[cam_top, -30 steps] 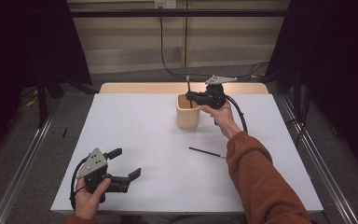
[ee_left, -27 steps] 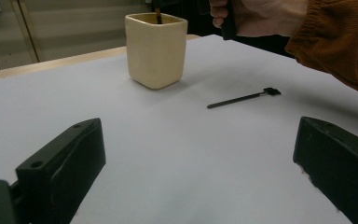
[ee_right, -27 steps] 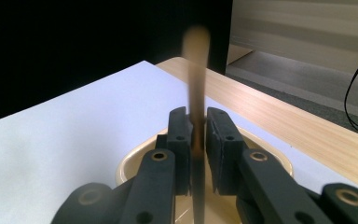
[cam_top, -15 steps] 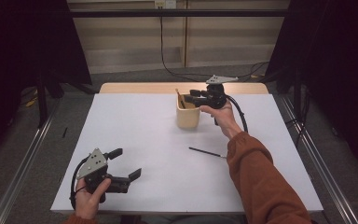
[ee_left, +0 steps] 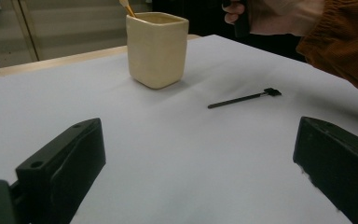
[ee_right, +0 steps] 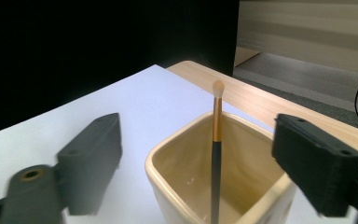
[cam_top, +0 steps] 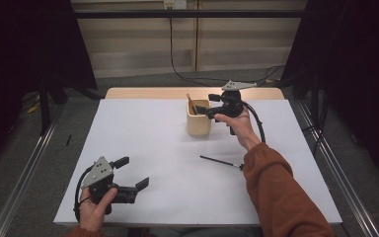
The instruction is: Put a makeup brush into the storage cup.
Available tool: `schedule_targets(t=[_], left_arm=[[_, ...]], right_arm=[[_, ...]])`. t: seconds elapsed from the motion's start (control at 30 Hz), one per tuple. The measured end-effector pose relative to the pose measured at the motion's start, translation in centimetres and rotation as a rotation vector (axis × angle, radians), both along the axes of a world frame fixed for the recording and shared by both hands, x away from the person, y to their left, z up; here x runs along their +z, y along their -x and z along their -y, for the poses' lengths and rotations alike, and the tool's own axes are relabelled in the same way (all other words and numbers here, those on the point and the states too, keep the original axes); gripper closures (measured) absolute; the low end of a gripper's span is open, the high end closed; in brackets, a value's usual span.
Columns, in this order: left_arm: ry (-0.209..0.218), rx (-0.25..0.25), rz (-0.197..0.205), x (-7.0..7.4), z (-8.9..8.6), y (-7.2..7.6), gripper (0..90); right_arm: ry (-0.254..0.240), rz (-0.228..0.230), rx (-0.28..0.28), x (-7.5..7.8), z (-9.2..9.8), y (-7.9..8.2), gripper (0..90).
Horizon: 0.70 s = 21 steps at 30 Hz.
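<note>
A cream square cup [cam_top: 198,123] [ee_left: 157,49] [ee_right: 205,186] stands at the back middle of the white table. A brush with a gold ferrule and black handle [cam_top: 191,104] [ee_right: 216,135] leans inside it, bristles up. My right gripper [cam_top: 206,105] [ee_right: 196,140] hovers just above the cup. Its jaws have just been opening; the brush stands between them untouched. A black brush [cam_top: 219,162] [ee_left: 242,98] lies flat on the table in front of the cup. At the front left, my left gripper [cam_top: 134,172] [ee_left: 200,140] is open, with nothing between its fingers.
The white sheet [cam_top: 153,133] covers most of the table, with a strip of bare wood [cam_top: 143,93] along the far edge. Metal rails [cam_top: 335,168] run along both sides. The person's orange sleeve [cam_top: 276,192] crosses the right front of the table.
The right gripper's jaws have spread apart. The gold-and-black brush, earlier held upright above the cup, now rests inside it. The left gripper has not moved.
</note>
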<state>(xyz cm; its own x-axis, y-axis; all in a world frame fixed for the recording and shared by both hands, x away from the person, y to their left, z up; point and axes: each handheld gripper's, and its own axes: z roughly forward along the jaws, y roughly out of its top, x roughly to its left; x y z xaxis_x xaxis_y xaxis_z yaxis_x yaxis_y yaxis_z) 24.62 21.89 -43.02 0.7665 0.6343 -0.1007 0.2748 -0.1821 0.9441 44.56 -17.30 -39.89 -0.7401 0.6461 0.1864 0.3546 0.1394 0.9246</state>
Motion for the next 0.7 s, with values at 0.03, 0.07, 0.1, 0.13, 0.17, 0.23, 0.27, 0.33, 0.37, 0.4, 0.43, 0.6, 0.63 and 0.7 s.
schedule_targets(t=[0.03,0.07,0.1,0.13,0.17,0.23,0.27,0.33,0.37,0.4,0.43,0.6,0.63,0.7], left_arm=[[0.000,-0.002,0.000,0.0,0.0,0.0,2.1],[-0.004,-0.003,0.002,0.0,0.0,0.0,2.1],[-0.004,-0.002,0.000,0.0,0.0,0.0,2.1],[-0.004,-0.004,0.000,0.0,0.0,-0.1,2.2],[-0.005,-0.003,0.000,0.0,0.0,-0.1,2.1],[-0.003,-0.005,0.000,0.0,0.0,0.0,2.1],[-0.005,-0.005,0.001,0.0,0.0,0.0,2.1],[-0.003,-0.006,0.001,0.0,-0.1,-0.1,2.1],[-0.004,-0.005,0.001,0.0,-0.1,0.0,2.1],[-0.003,0.001,0.002,0.0,-0.1,0.0,2.1],[0.000,0.002,0.000,0.0,-0.1,0.0,2.2],[0.006,0.011,0.006,0.1,-0.2,0.0,2.1],[0.006,0.012,0.006,0.1,-0.2,0.0,2.1],[0.004,0.015,0.009,0.1,-0.2,-0.1,2.1]], right_arm=[[0.000,0.004,-0.002,0.1,0.1,0.1,9.6],[-0.003,0.008,-0.004,0.3,0.3,0.3,7.7],[-0.006,0.015,-0.003,0.3,0.4,0.4,6.5],[-0.005,0.020,-0.007,0.4,0.5,0.6,5.3],[-0.004,0.021,-0.008,0.4,0.6,0.8,3.9],[-0.003,0.026,-0.002,0.3,0.8,1.1,1.3],[-0.005,0.024,-0.001,0.3,0.9,1.3,0.9],[-0.006,0.020,-0.007,0.2,1.1,1.6,1.0],[-0.009,0.024,-0.011,0.2,1.2,1.8,1.1],[-0.013,0.024,-0.010,0.2,1.3,1.9,1.0],[-0.013,0.024,-0.012,0.1,1.5,2.2,0.9],[-0.008,0.033,-0.021,0.2,2.0,3.2,1.4],[-0.013,0.034,-0.021,0.2,2.1,3.4,1.7],[-0.001,0.038,-0.029,0.2,2.4,3.9,2.4]])
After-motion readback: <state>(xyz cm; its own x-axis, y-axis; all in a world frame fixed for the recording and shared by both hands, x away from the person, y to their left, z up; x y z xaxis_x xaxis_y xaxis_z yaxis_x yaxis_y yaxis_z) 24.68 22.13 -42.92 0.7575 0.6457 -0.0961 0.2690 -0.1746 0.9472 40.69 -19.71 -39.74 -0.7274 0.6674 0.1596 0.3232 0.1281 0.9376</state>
